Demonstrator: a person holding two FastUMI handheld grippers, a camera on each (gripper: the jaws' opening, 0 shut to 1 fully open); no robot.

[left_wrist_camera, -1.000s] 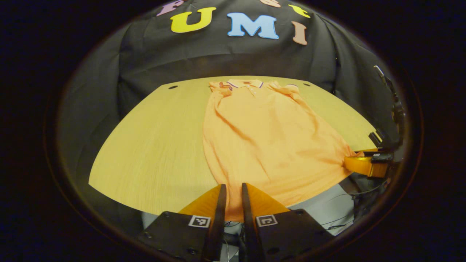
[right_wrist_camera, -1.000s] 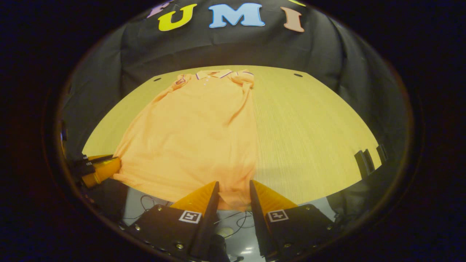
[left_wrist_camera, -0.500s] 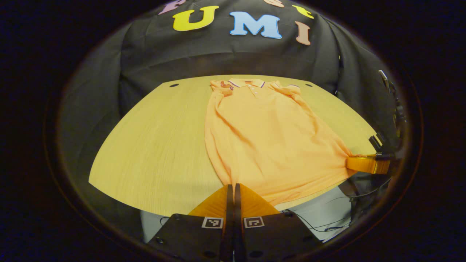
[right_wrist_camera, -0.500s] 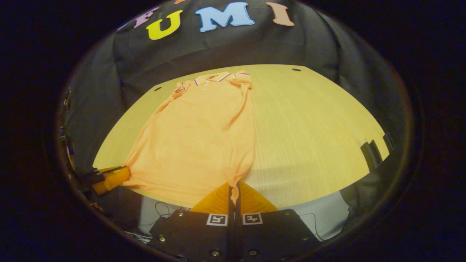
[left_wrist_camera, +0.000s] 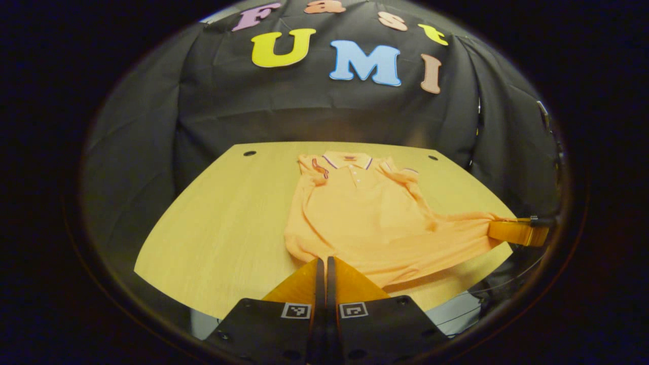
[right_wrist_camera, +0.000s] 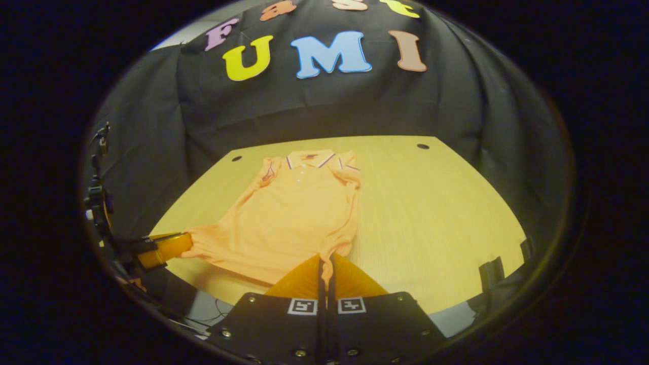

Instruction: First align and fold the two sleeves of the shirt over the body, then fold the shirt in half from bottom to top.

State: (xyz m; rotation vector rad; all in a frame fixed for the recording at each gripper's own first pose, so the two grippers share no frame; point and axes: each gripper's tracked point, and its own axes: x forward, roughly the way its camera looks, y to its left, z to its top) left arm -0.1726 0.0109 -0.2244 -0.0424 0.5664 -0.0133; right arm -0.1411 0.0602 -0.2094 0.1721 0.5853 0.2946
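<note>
Right at our left gripper (left_wrist_camera: 322, 263) the two fingers are pressed tight together, pinching one bottom corner of the orange shirt (left_wrist_camera: 375, 223). Our right gripper (right_wrist_camera: 323, 261) is squeezed tight too, with the other bottom corner caught between its fingers. The bottom edge is lifted off the wooden table (left_wrist_camera: 218, 223) between the two grippers. Just past the fingers the shirt lies flat on the table, with both sleeves folded in over the body. Farthest away from us is the collar (right_wrist_camera: 309, 159), near the back edge of the table.
</note>
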